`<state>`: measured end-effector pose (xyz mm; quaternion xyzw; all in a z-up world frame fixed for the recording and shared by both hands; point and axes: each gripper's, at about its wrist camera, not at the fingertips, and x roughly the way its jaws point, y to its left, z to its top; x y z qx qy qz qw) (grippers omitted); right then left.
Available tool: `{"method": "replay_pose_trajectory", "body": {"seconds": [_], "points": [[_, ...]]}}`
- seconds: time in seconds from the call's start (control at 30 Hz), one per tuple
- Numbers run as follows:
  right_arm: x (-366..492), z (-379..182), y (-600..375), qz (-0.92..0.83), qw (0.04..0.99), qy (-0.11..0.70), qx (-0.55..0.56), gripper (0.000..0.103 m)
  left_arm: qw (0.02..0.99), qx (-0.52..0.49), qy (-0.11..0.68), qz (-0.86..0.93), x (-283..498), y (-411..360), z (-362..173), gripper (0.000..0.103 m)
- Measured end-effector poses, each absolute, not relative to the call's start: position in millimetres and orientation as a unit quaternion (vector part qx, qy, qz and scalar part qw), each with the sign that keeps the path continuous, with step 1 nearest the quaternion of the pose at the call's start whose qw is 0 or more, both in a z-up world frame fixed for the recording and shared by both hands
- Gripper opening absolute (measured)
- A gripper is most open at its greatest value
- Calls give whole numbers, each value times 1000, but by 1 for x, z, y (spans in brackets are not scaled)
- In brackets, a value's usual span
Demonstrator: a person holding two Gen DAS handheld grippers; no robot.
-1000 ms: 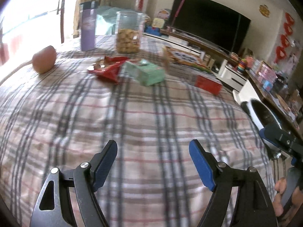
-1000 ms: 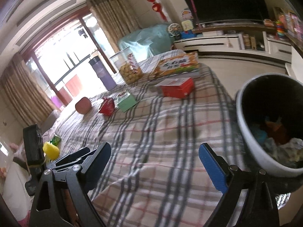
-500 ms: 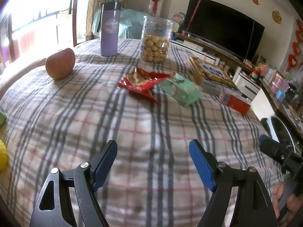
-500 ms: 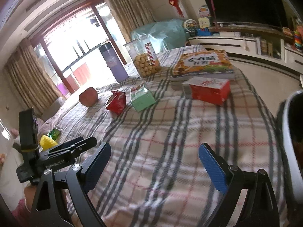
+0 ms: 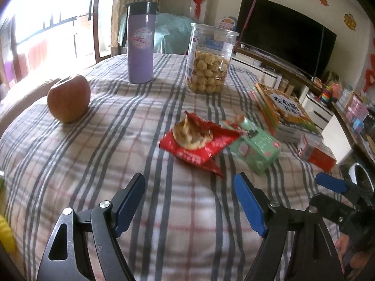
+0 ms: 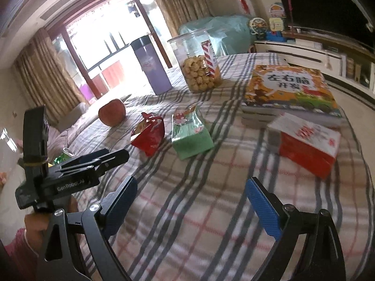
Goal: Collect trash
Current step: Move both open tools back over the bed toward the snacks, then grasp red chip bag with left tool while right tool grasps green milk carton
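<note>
Both pairs of my fingers are spread wide and hold nothing, hovering over the plaid-covered worktop (image 5: 77, 154). Straight ahead of my left fingers (image 5: 188, 202), just beyond their tips, lies the crumpled red snack wrapper (image 5: 199, 144) with its pale inside showing. It touches the green carton (image 5: 256, 146), which lies on its side just to the right of it. Beyond the carton sits a stack of picture books (image 5: 284, 114), and nearer, to the right, a red-and-white box (image 5: 316, 153). Farther ahead stand a purple tumbler (image 5: 140, 43) and a clear jar of round snacks (image 5: 208, 58); an apple (image 5: 68, 98) rests off to the left.

From my right fingers (image 6: 191, 207), the same red wrapper (image 6: 148, 135) lies ahead and to the left, the green carton (image 6: 191, 133) directly ahead, the red-and-white box (image 6: 307, 144) to the right. My left gripper's black body shows at the left edge.
</note>
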<state>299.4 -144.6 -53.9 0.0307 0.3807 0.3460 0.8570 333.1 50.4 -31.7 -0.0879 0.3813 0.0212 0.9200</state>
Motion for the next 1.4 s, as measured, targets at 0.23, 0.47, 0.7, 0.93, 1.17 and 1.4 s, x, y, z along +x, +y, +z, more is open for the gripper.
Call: {"method": "replay_pose_trajectory", "body": {"seconds": [0.23,0.47,0.7,0.93,1.17,1.4], "points": [[315,-56,-127,363,850,382,-3,94,917,-82,389,14,367,57,-46,76],[325,-61,-121,363,847,389,-10,94,911,-76,405,-16,387,57,-63,24],[334,-63,-104,359,848,390,-24,91,915,-80,395,-24,368,65,-59,4],[351,-68,-82,339,851,400,-34,81,914,-101,392,-23,331,72,-55,3],[357,-74,-66,325,851,407,-63,54,915,-110,389,-20,306,67,-48,2],[327,-66,-95,331,855,398,-30,53,915,-114,386,-32,282,53,-42,1]]}}
